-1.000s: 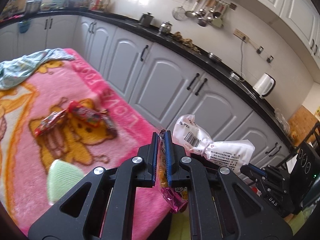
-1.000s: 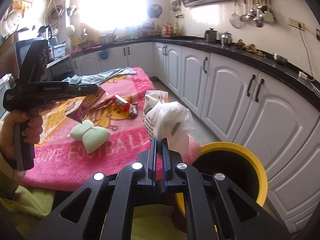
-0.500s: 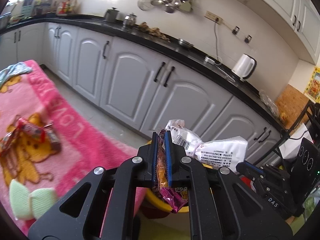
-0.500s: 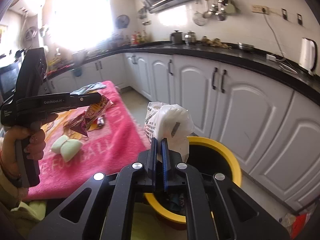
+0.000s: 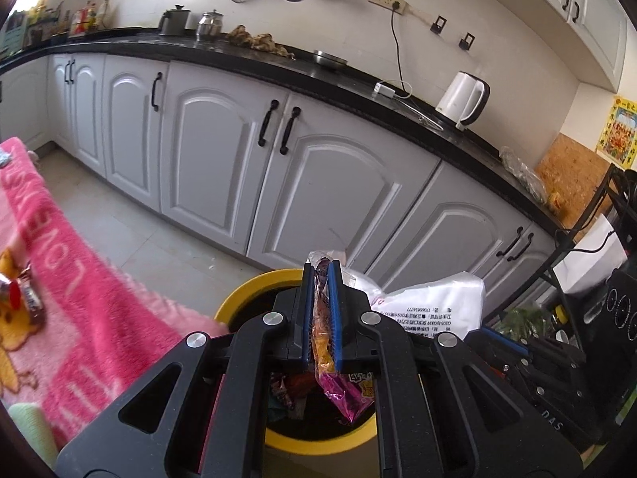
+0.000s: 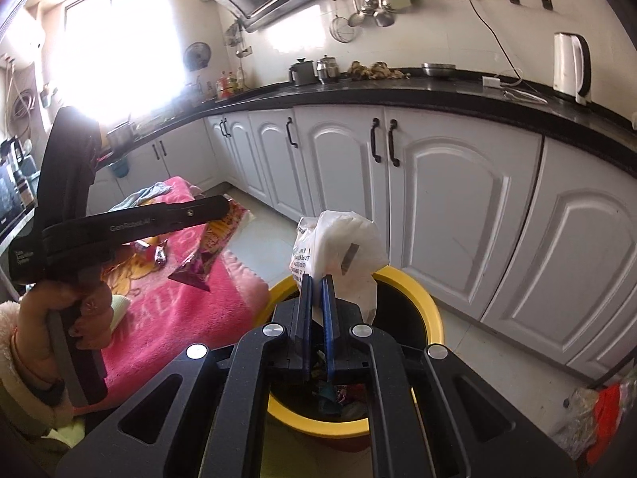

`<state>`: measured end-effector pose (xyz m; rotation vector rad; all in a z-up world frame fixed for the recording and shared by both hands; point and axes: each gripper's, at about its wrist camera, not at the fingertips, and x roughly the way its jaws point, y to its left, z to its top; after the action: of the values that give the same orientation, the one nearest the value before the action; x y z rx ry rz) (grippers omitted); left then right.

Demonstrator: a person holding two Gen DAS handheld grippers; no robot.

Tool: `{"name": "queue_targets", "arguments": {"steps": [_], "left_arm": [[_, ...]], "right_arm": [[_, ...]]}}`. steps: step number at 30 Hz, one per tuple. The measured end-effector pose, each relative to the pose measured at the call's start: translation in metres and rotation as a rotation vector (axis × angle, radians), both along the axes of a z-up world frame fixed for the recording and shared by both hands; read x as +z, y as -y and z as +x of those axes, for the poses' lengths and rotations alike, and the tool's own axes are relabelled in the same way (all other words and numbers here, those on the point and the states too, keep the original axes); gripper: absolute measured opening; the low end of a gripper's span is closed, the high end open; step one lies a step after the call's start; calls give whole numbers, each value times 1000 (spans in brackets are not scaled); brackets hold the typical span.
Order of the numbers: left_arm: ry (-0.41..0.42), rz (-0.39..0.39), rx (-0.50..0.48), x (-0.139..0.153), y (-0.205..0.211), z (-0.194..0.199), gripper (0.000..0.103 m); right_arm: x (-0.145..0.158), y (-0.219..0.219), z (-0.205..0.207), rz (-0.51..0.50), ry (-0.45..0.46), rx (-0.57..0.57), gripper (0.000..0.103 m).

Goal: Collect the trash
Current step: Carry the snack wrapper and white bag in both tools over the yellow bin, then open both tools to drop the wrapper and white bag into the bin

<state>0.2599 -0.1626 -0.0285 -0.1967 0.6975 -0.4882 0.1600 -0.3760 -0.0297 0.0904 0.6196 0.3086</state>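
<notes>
My left gripper is shut on a pink and orange snack wrapper, which hangs over the yellow-rimmed trash bin. The left gripper and its wrapper also show in the right wrist view, left of the bin. My right gripper is shut on a white plastic bag, held above the bin. That bag also shows in the left wrist view. Several wrappers lie inside the bin.
A pink blanket-covered table stands left of the bin, with more wrappers and a pale green item on it. White cabinets and a black counter run behind. A black rack with equipment stands at the right.
Both grippers have swung right, from over the pink table to above the yellow bin, each still holding its piece of trash.
</notes>
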Motion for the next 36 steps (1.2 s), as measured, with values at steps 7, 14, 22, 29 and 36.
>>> {"name": "queue_targets", "arguments": {"steps": [7,14,22,29,36], "left_arm": [[-5,17,-11,-12,17,12,4],[-8,31,-21,-24,28,18,4],[-33,35,-17,-33,29,22,4],[-40,26,14,-34,24,23,42],[-44,20,68,-32,3,19,61]], "right_arm": [[-10,10,8,9,-22,-30,5],[-19,11,13,-2,-38,-47,5],[-29,15,22,16,-68,-69,5],[-33,15,29,20,-93,-94,16],[-29,19,26,34,-71,-130,47]]}}
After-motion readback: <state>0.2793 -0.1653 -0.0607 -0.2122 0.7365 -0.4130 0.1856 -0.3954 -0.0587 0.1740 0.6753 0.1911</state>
